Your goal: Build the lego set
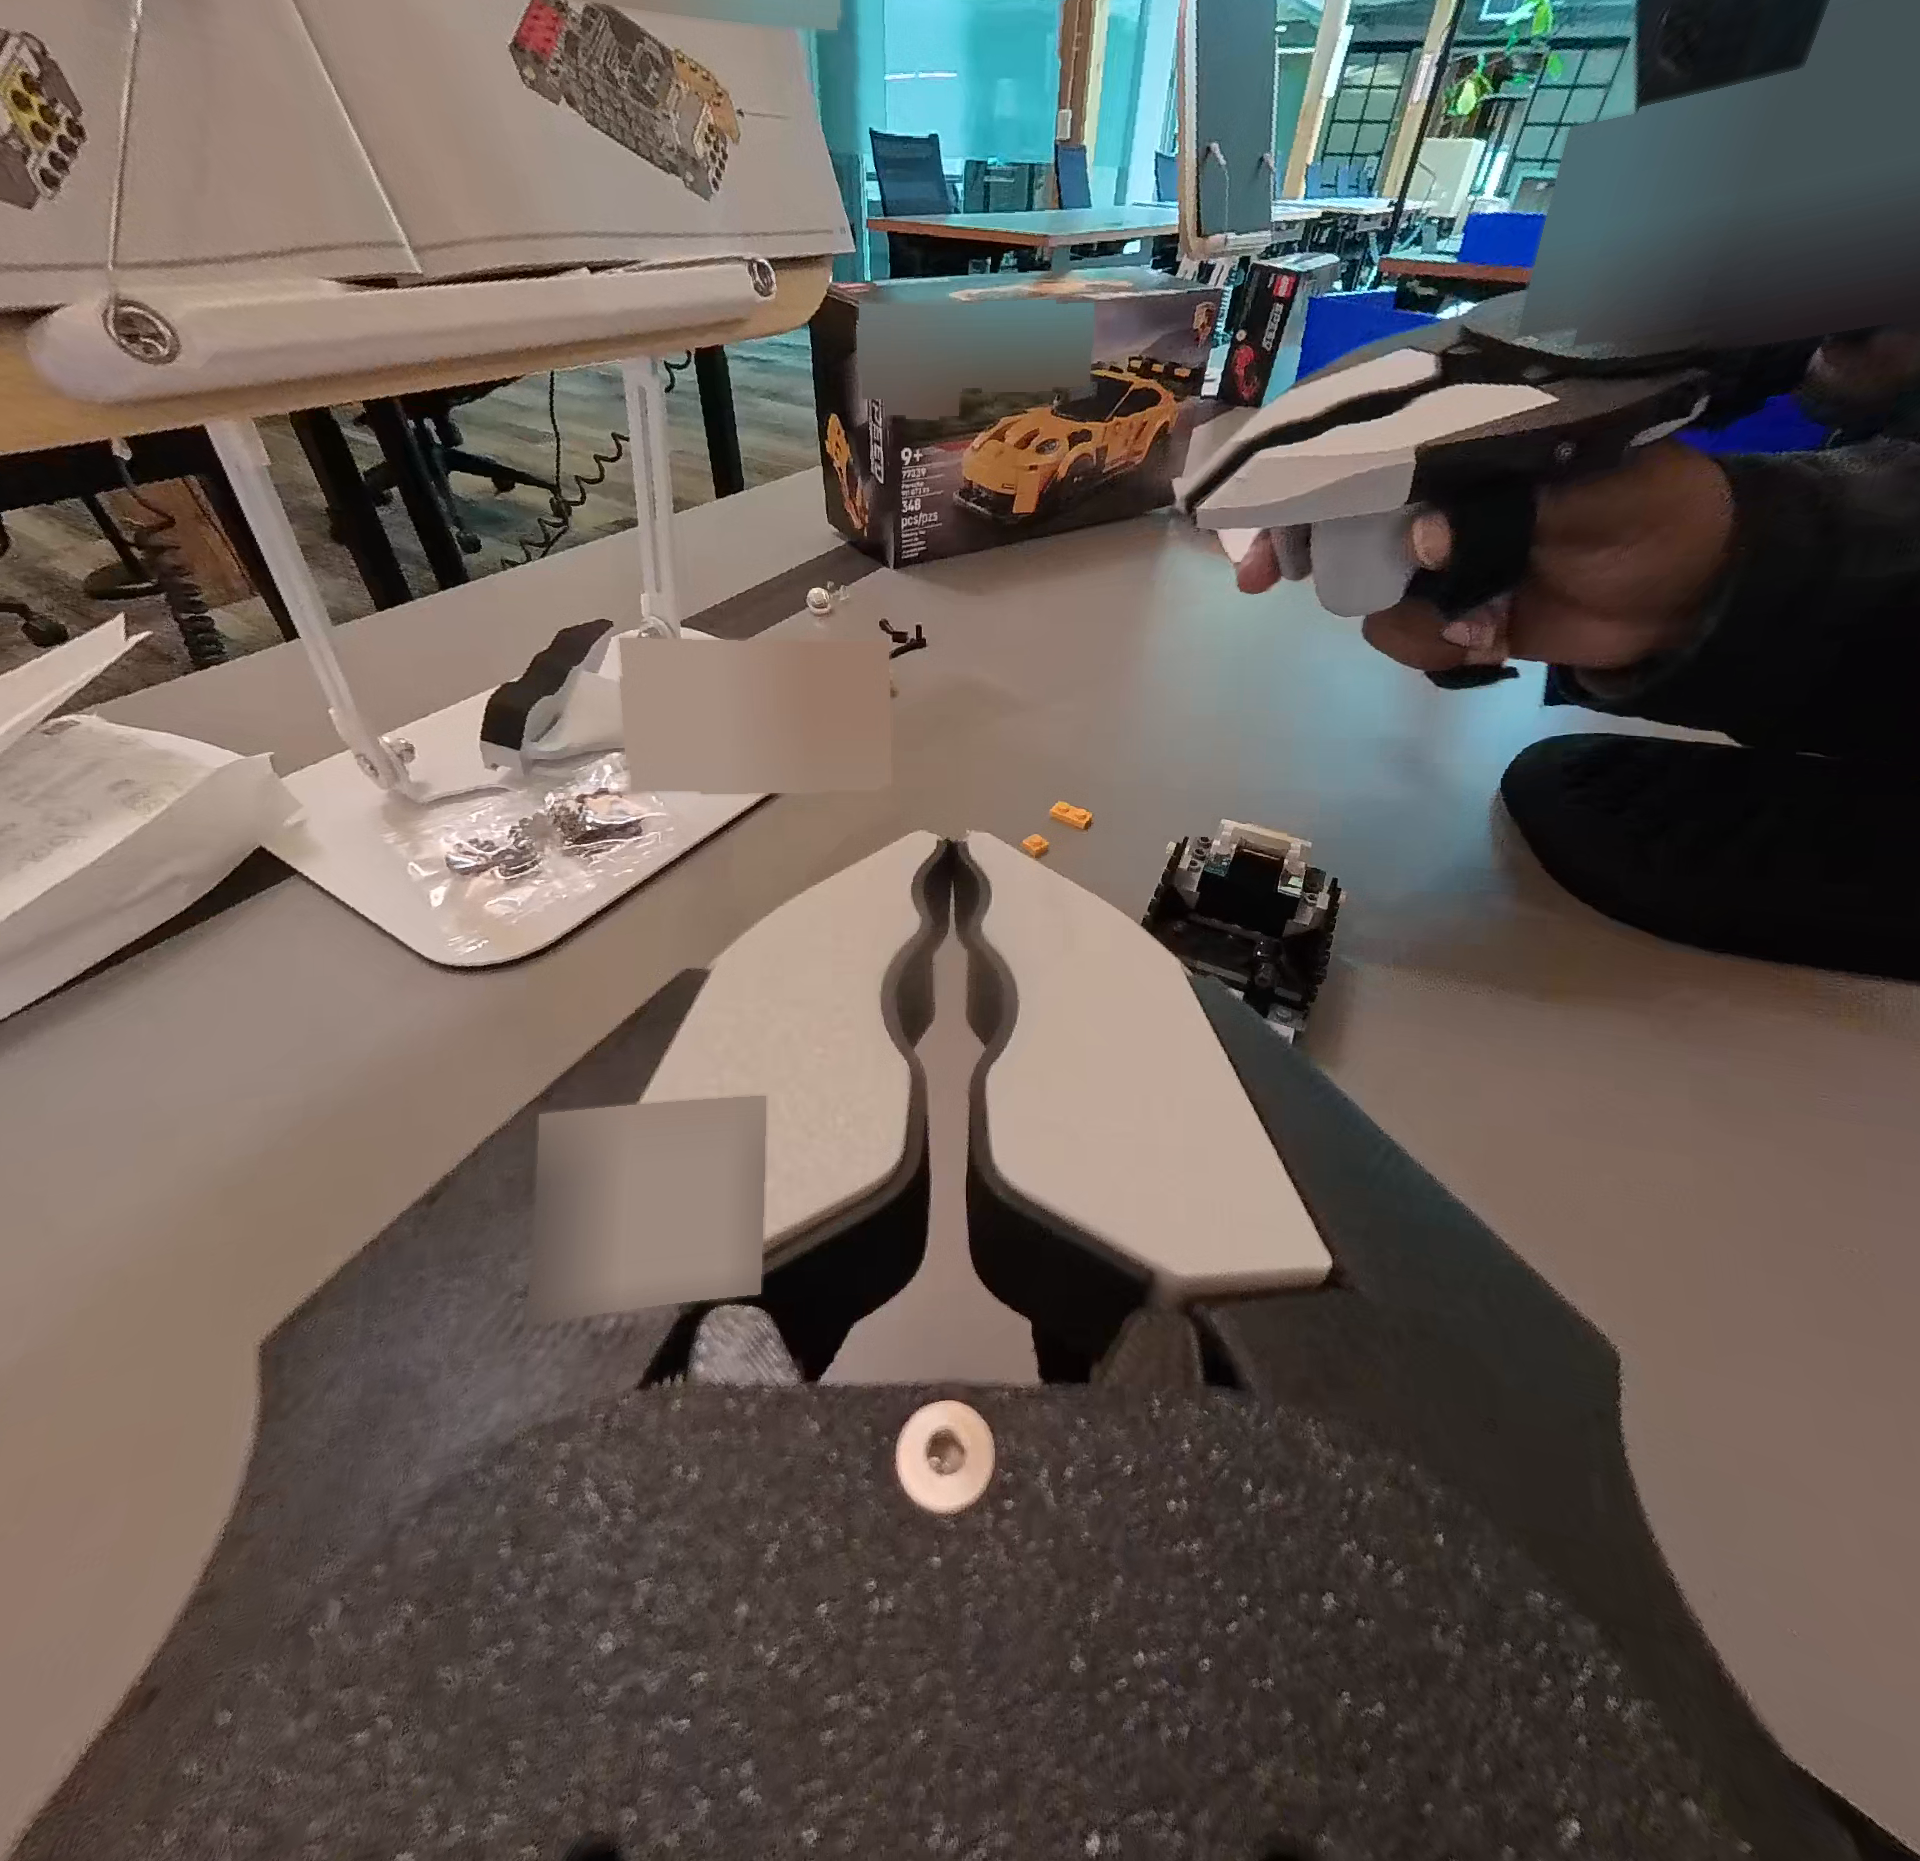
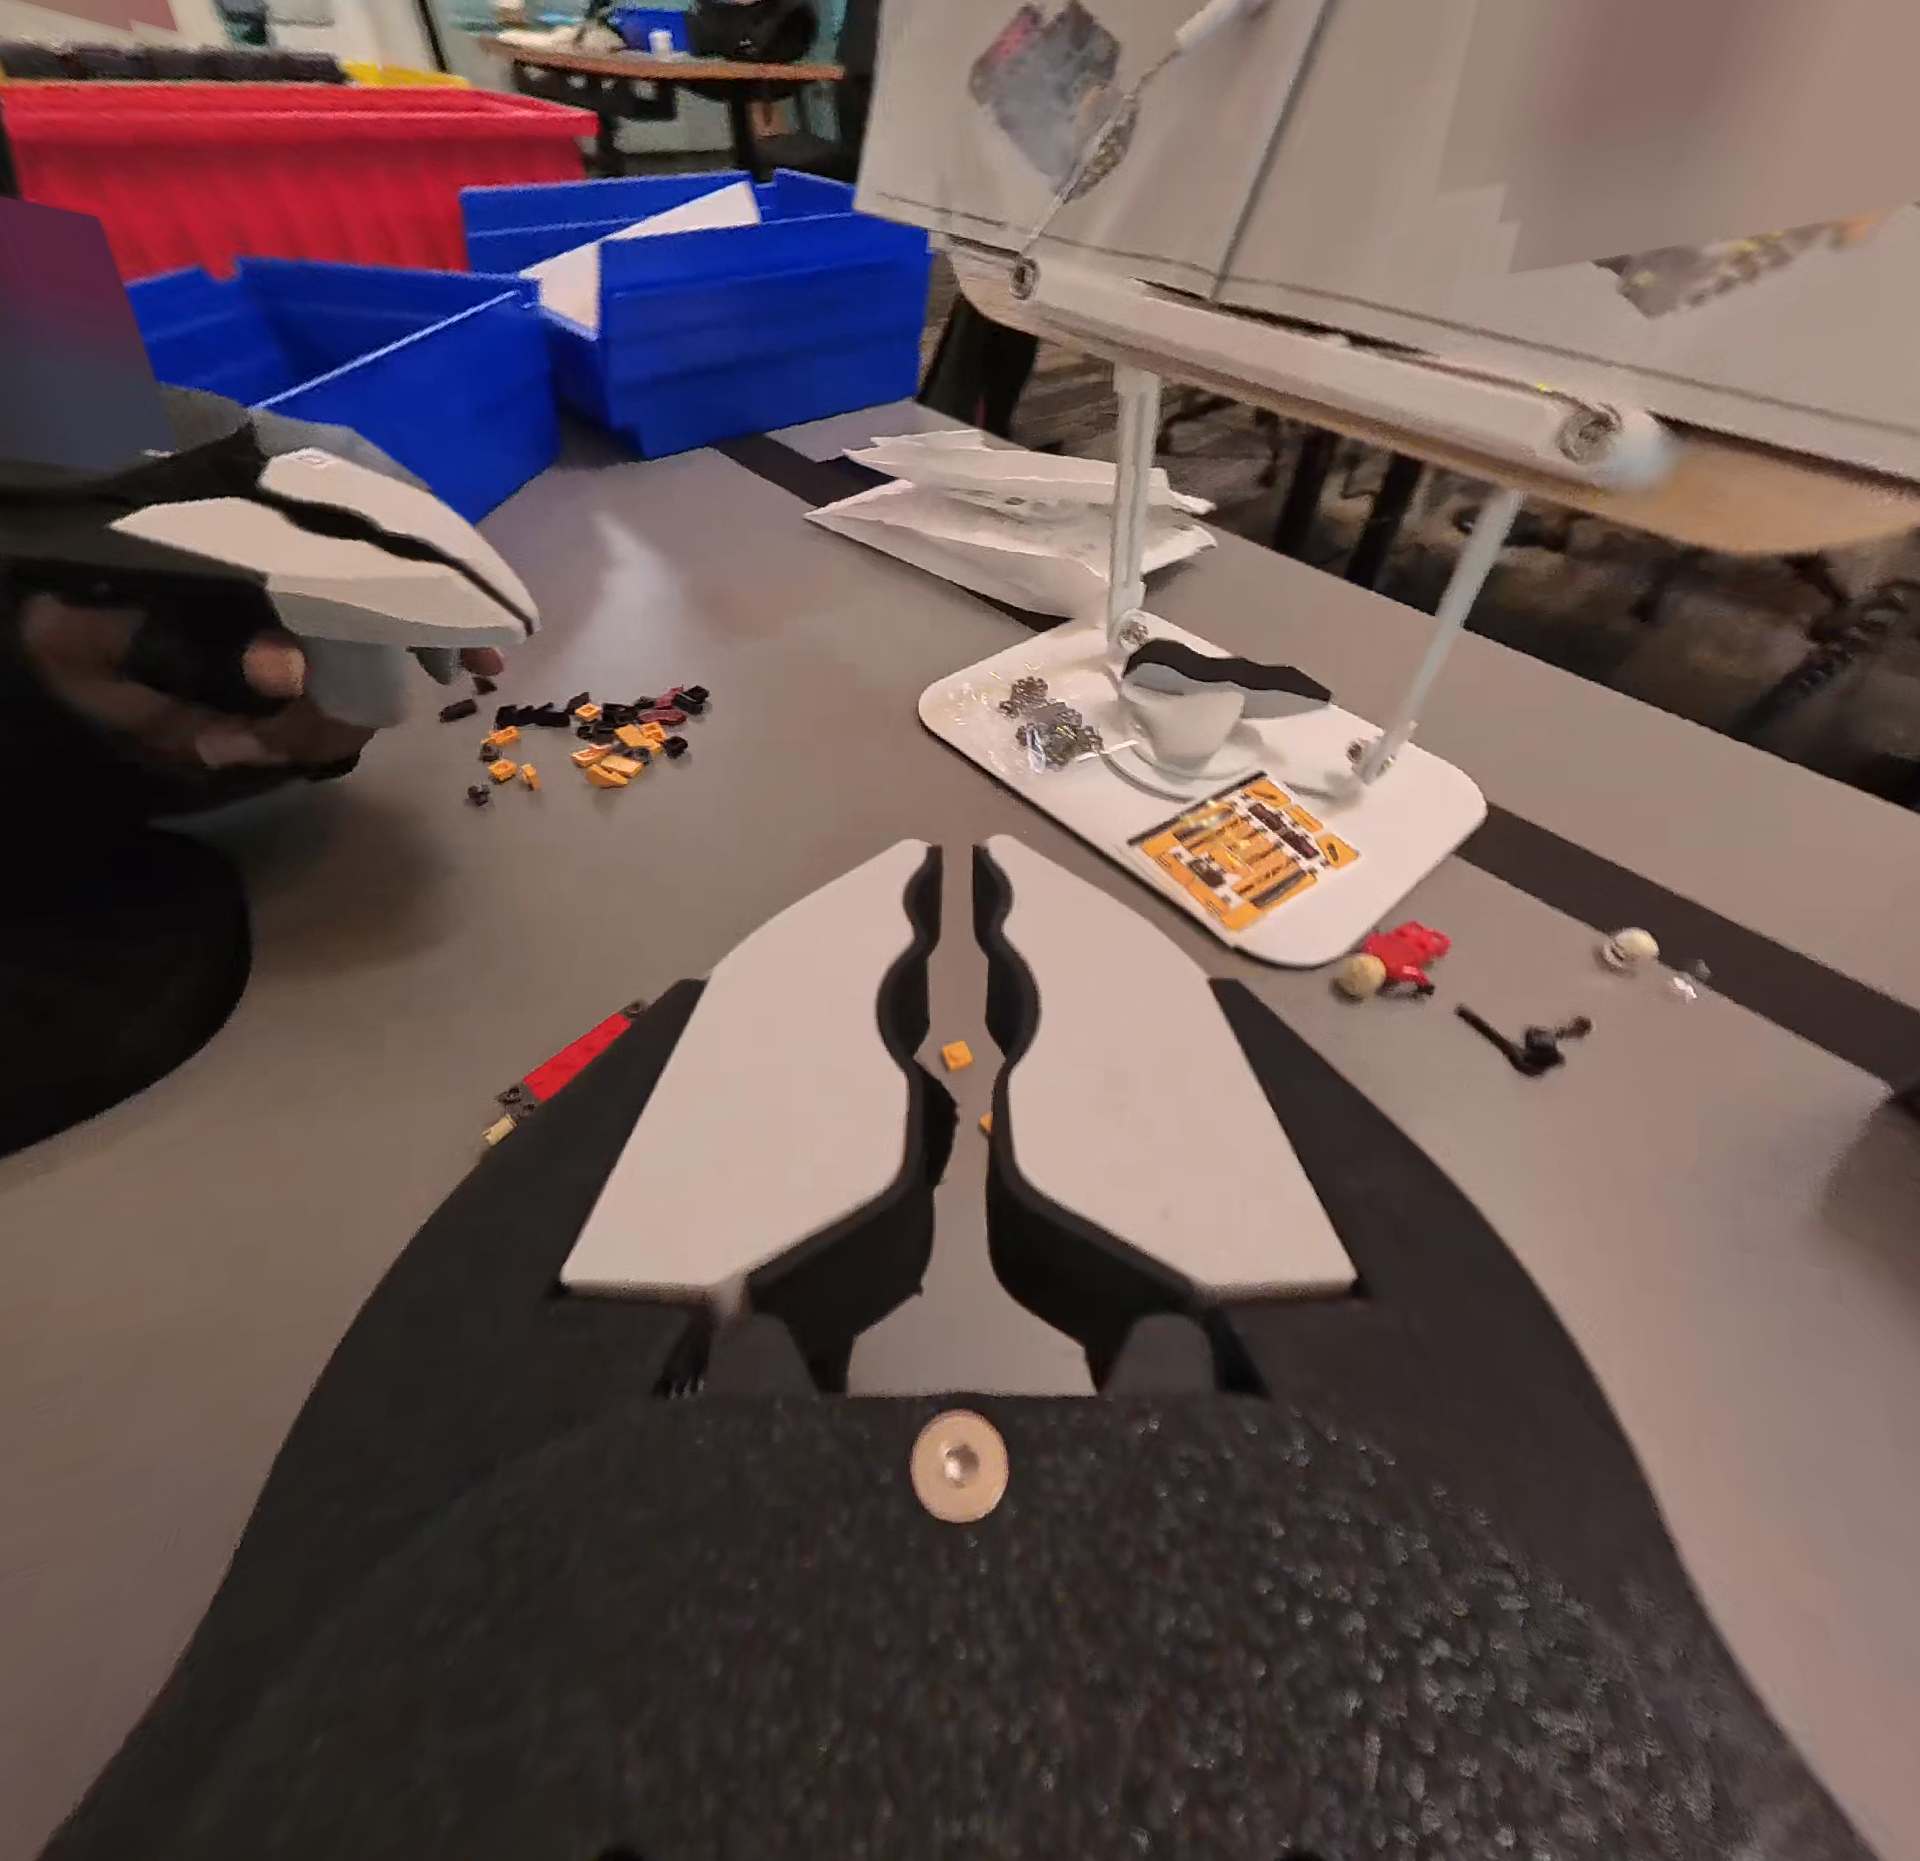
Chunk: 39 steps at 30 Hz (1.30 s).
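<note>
Both grippers point(image 1: 951, 847) point(image 2: 957, 847) empty, hovering over table w/ loose bricks point(image 2: 587, 736).

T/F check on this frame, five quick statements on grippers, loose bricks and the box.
1. The left gripper holds a brick. False: its tips meet with nothing between them.
2. The right gripper is slightly open, empty. True.
3. The black partial build sits on the table right of the left gripper. True.
4. The set box shows a blue car. False: the car is yellow.
5. The small orange plate lies on the table, seen between the right gripper's fingers. True.
</note>
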Available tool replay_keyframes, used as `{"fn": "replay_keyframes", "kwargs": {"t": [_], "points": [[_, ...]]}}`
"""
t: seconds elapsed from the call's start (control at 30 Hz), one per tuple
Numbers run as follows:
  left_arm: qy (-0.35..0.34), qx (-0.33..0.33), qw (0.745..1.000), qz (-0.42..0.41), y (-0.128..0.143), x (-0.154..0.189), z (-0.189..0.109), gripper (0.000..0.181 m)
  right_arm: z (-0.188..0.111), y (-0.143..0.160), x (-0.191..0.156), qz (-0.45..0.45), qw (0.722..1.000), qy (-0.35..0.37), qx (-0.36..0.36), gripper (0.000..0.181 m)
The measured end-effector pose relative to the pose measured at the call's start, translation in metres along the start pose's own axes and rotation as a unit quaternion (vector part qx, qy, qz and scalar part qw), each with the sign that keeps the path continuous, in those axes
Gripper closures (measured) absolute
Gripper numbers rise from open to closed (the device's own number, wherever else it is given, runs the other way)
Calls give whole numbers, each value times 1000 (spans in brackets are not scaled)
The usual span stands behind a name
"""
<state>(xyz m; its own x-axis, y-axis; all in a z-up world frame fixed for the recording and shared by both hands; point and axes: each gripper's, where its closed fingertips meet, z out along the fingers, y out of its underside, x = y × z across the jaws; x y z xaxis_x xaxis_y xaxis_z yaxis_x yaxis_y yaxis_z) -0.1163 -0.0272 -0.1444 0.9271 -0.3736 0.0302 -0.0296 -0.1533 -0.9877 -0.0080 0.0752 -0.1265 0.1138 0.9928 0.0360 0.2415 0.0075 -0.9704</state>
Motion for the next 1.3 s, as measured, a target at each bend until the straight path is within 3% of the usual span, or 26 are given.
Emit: {"fn": "replay_keyframes", "kwargs": {"t": [0.17, 0.37, 0.57, 0.67, 0.8, 1.0, 1.13, 1.3], "points": [[0, -6, 1000, 4, 3, 1, 3, 181, -7, 10, 14, 7, 998, 57, 28, 181], [-8, -9, 1000, 2, 7, -2, 5, 181, -7, 23, 24, 1, 996, 73, 42, 181], [-81, 22, 996, 16, -19, -19, -21, 181, -11, 19, 24, 8, 996, 67, 61, 181], [-149, 39, 988, 18, -38, -35, -58, 181, -11, 17, 24, 15, 996, 62, 65, 181], [-270, 40, 961, 35, -65, -67, -140, 181, -14, 14, 22, 20, 996, 56, 73, 181], [-434, -97, 893, 63, -82, -144, -283, 173, -17, 8, 16, 31, 995, 35, 83, 181], [-445, -225, 867, 4, -56, -191, -343, 165, -14, 10, 12, 40, 996, 19, 79, 181], [-406, -386, 825, -72, 7, -235, -371, 162, -9, 17, 6, 44, 997, 6, 65, 181]]}}
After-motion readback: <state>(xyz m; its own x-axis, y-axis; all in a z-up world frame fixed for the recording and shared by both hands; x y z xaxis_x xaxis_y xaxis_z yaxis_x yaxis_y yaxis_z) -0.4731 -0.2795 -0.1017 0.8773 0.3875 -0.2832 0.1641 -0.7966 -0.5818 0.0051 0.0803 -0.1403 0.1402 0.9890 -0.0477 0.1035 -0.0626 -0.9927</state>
